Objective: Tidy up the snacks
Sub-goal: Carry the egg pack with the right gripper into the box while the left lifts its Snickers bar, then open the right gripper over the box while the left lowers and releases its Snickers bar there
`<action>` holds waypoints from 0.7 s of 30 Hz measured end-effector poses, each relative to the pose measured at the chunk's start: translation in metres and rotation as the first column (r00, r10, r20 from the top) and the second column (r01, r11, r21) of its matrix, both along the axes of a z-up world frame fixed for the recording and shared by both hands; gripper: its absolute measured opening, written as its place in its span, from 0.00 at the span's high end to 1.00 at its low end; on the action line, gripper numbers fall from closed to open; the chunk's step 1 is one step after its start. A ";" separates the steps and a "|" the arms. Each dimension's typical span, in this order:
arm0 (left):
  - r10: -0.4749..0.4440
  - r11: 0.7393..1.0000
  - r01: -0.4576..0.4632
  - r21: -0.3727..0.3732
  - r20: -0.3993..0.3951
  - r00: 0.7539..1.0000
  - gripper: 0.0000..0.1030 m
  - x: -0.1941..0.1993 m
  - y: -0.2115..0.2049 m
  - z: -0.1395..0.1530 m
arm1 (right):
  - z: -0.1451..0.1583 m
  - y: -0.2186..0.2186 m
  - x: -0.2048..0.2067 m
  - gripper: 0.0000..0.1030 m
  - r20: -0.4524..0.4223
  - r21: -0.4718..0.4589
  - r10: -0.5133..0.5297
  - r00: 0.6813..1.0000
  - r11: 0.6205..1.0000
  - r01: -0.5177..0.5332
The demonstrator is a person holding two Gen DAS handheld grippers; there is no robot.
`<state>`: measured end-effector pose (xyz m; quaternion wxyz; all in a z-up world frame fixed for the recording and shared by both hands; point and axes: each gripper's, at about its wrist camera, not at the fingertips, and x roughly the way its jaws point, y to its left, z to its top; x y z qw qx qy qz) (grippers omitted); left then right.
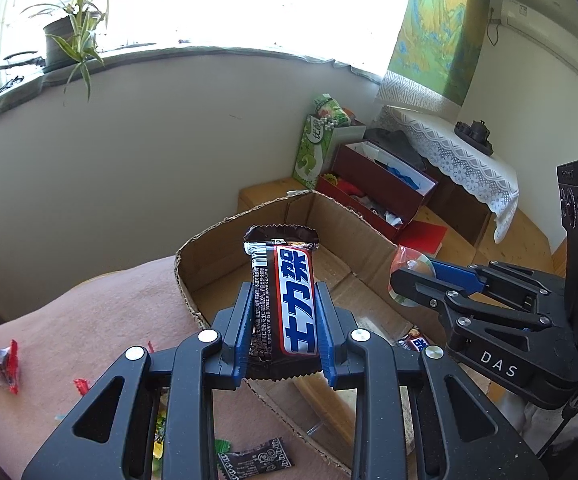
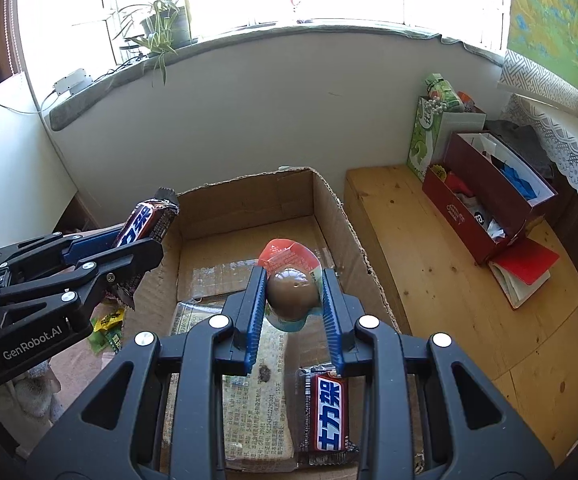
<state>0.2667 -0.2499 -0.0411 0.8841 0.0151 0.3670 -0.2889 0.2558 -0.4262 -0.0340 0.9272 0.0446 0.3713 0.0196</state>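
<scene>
While cardboard box point(image 2: 249, 208) holds chocolate bar point(image 2: 327, 416), left gripper point(image 1: 283, 312) grips bar, right gripper point(image 2: 293, 300) egg.

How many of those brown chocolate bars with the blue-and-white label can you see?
2. One brown chocolate bar is clamped in the left tool; a second bar lies inside the open cardboard box. More may be hidden.

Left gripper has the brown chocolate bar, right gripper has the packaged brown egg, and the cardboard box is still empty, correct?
Not quite: the cardboard box already holds a second chocolate bar and a flat printed packet, as the right wrist view shows. The left gripper does hold the brown chocolate bar, the right gripper the packaged brown egg.
</scene>
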 end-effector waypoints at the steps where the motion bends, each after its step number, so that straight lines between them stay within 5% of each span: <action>1: 0.000 1.000 0.000 0.003 0.000 1.000 0.74 0.001 -0.001 0.000 | -0.001 -0.001 0.001 0.73 -0.003 0.000 -0.001 1.000 1.000 0.001; 18: 0.009 1.000 -0.009 0.008 0.009 1.000 0.72 0.002 -0.003 0.003 | -0.009 -0.006 0.003 0.71 -0.021 0.011 -0.020 1.000 1.000 0.021; 21: 0.008 1.000 -0.009 0.006 0.012 1.000 0.71 0.001 -0.003 0.005 | -0.009 -0.006 0.001 0.57 -0.016 0.009 -0.029 0.999 1.000 0.029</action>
